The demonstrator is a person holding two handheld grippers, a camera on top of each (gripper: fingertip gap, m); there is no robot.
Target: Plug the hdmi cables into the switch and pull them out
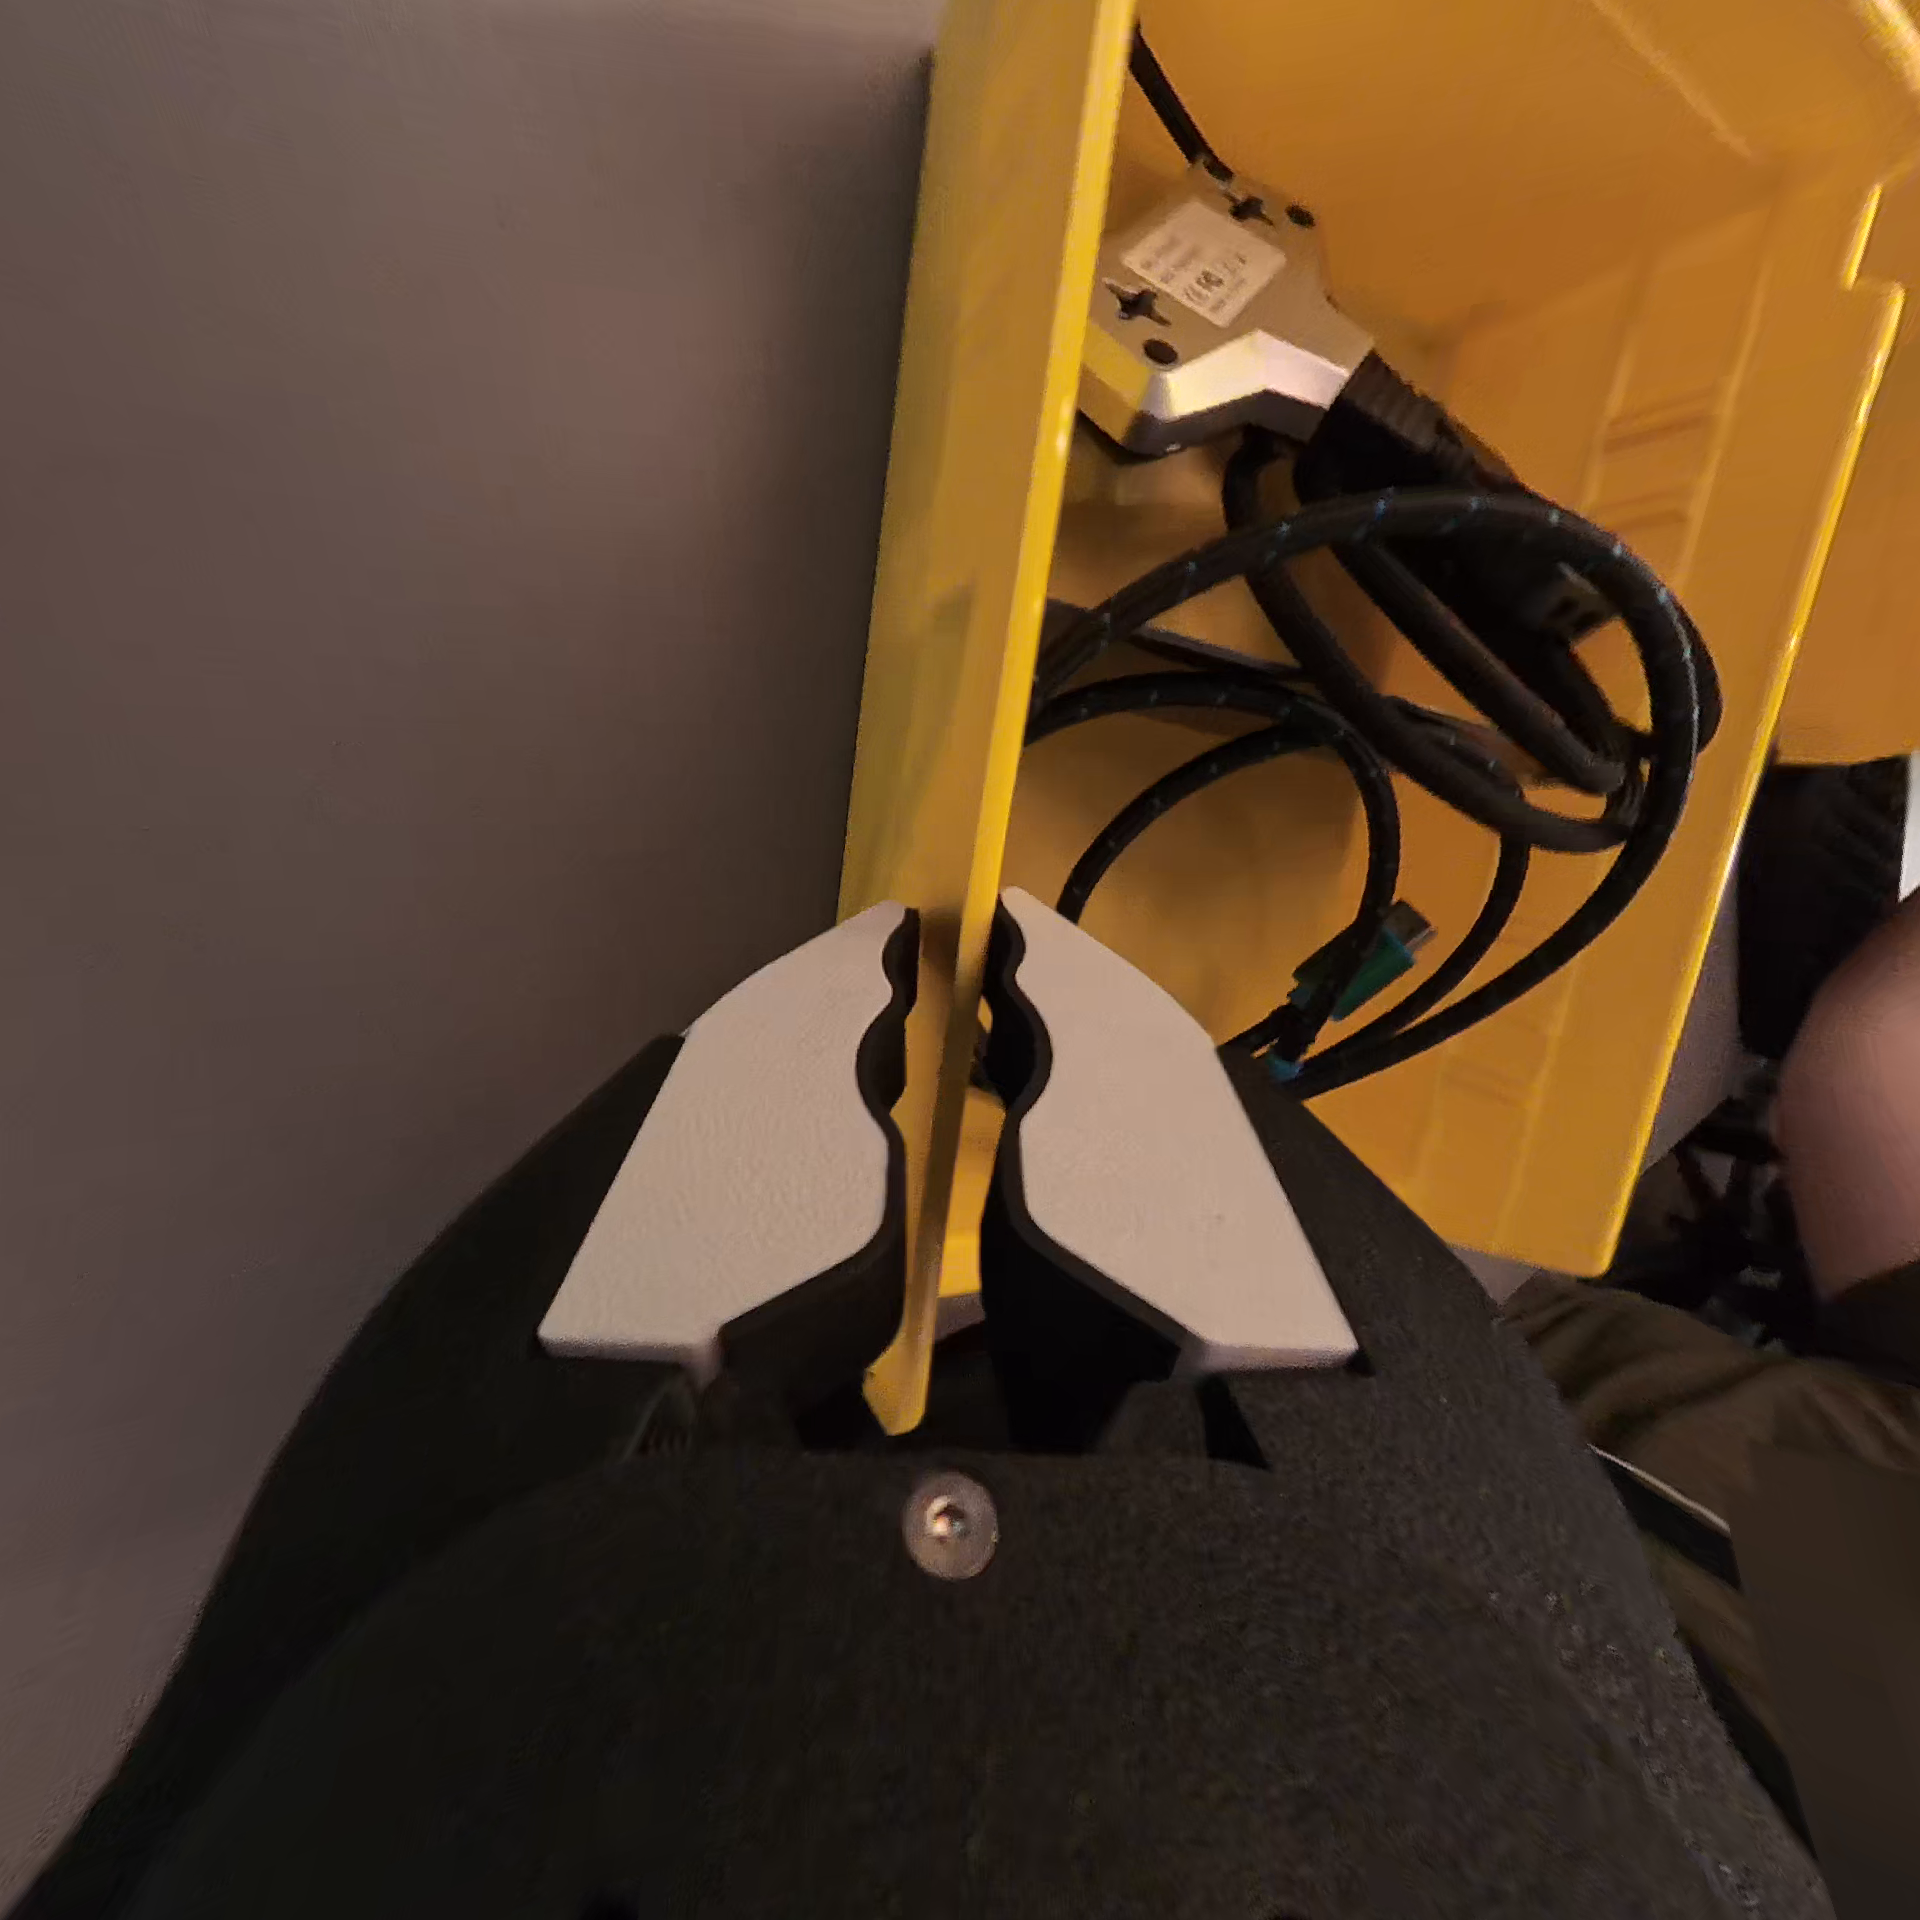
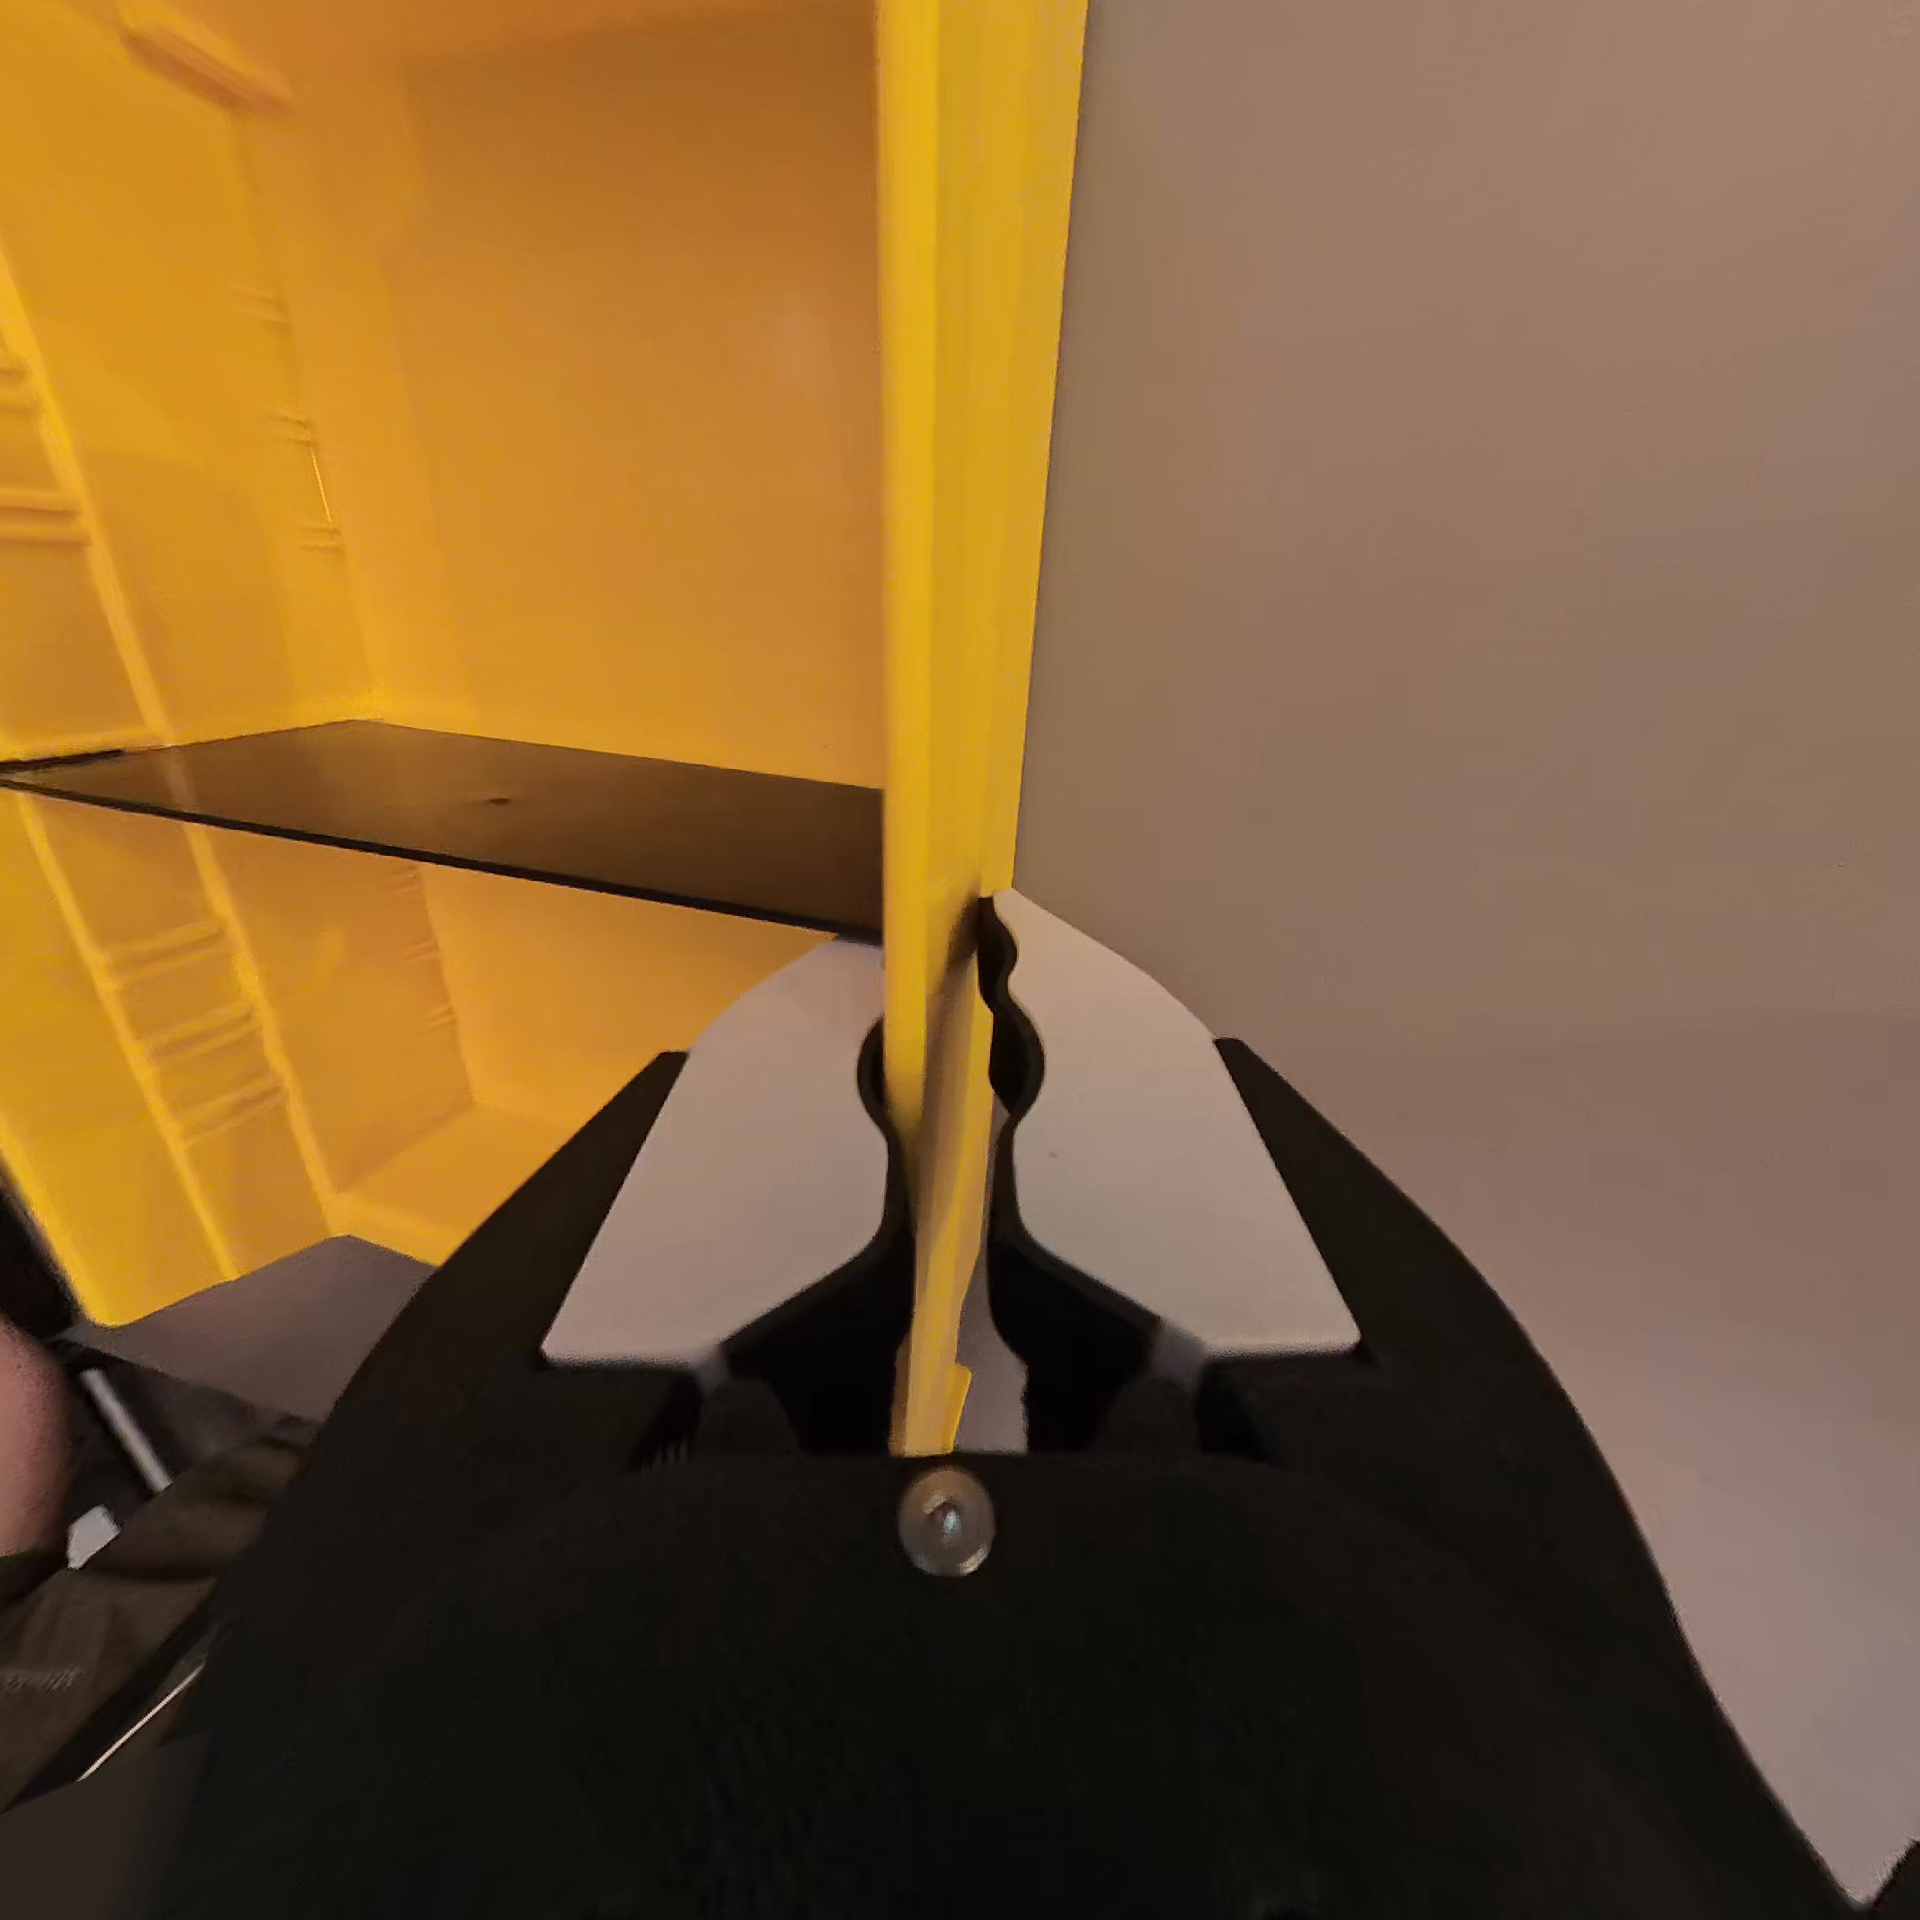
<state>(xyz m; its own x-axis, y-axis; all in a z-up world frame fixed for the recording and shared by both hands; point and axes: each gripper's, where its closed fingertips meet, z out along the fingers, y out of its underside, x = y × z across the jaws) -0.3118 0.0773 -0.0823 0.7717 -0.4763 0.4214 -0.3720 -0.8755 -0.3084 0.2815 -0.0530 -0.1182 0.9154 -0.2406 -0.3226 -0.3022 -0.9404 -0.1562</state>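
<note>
Inside the yellow bin (image 1: 1558,436), toward its far end, sits the switch (image 1: 1195,322), a small silver-grey box with a pale label on its upper face; one dark plug (image 1: 1392,410) appears seated at its right end, though you cannot confirm how deep it sits. Nearer to you the hdmi cables (image 1: 1455,665) lie in loose black braided loops with blue flecks, and at least one teal-bodied connector (image 1: 1361,961) rests free on the bin floor, unplugged. Your left gripper (image 1: 961,925) has its fingers closed on the bin's left wall, pinching the thin yellow edge between the pale pads. Your right gripper (image 2: 982,914) does the same on the right wall, fingers clamped on the yellow rim; from that side you see only a black divider (image 2: 468,800) and bare yellow compartments. Judgement: both grippers are occupied with the bin, not the cables, so either the plugging work has not begun or the bin is being handled after it; these views do not settle which. Grey table (image 1: 416,623) surface lies beside the bin.
</note>
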